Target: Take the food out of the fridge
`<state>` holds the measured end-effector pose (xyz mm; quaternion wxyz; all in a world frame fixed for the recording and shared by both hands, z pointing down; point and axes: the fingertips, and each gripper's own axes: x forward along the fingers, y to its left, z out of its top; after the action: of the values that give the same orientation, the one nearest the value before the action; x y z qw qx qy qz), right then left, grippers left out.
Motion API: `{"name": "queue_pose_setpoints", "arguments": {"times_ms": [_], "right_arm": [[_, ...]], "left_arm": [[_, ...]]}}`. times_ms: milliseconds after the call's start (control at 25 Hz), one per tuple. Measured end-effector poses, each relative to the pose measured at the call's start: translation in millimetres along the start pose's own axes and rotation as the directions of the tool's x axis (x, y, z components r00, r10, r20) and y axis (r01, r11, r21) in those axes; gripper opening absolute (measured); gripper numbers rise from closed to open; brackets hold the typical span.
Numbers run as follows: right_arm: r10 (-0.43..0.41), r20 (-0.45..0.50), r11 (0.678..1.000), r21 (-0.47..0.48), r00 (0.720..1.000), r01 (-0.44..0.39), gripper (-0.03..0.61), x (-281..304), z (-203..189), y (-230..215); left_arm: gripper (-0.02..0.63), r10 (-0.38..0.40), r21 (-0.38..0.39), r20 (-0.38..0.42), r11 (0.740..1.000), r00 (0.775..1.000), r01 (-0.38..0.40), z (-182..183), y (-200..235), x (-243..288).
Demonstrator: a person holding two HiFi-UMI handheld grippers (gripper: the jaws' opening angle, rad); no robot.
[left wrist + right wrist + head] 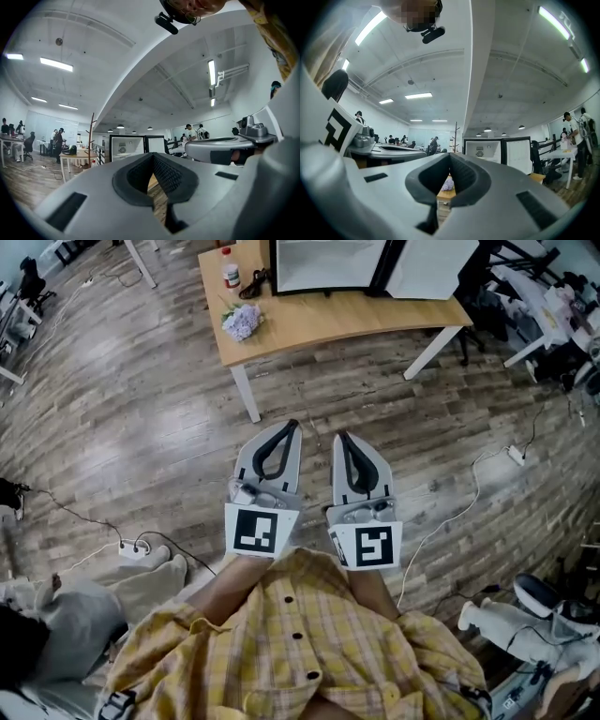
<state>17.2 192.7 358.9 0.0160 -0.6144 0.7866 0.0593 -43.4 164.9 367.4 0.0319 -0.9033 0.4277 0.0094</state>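
Our left gripper (292,425) and right gripper (339,436) are held side by side in front of us, pointing level at the worktop (347,320). Both have their jaws pressed together with nothing between them.

The fridge (328,263) stands at the back of the worktop with its door (433,261) swung open to the right. The food must be inside, but it is too small for us to make out from here.

We judge the main risk to be reaching the shelf with the jaws closed, which would push the food back or tip it. The right gripper could also clip the open door's edge. On the left, the flowers (242,321) and the bottle (231,268) lie near the left gripper's way in. A cable (469,493) runs across the floor (141,409) on our right and could catch a foot.

The floor straight ahead is bare up to the worktop's front edge. A bare strip of wood in front of the fridge leaves room to approach.
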Motion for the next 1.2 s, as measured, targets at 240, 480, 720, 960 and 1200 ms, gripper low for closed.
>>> {"name": "queue_pose_setpoints", "arguments": {"times_ms": [240,480,720,960,1200], "right_arm": [[-0.022,-0.009,1.000,-0.007,1.000,0.022,0.006,61,4,-21],[-0.050,-0.025,0.999,-0.010,0.998,0.050,0.006,117,3,-36],[-0.045,-0.043,0.999,0.011,0.998,0.046,0.006,162,-1,-34],[-0.046,-0.079,0.999,0.012,0.996,0.047,0.006,184,-10,-31],[-0.062,-0.075,0.998,0.021,0.995,0.064,0.006,198,-11,-38]], "left_arm": [[0.008,-0.026,-0.001,0.014,1.000,1.000,0.026,9,37,55],[0.008,-0.053,0.007,0.006,0.999,0.999,0.053,11,75,98],[0.008,-0.062,-0.012,0.018,0.998,0.998,0.063,12,108,122],[0.008,-0.048,-0.030,0.023,0.998,0.999,0.049,6,131,132],[0.008,-0.047,-0.045,0.003,0.998,0.999,0.047,-2,140,144]]}}
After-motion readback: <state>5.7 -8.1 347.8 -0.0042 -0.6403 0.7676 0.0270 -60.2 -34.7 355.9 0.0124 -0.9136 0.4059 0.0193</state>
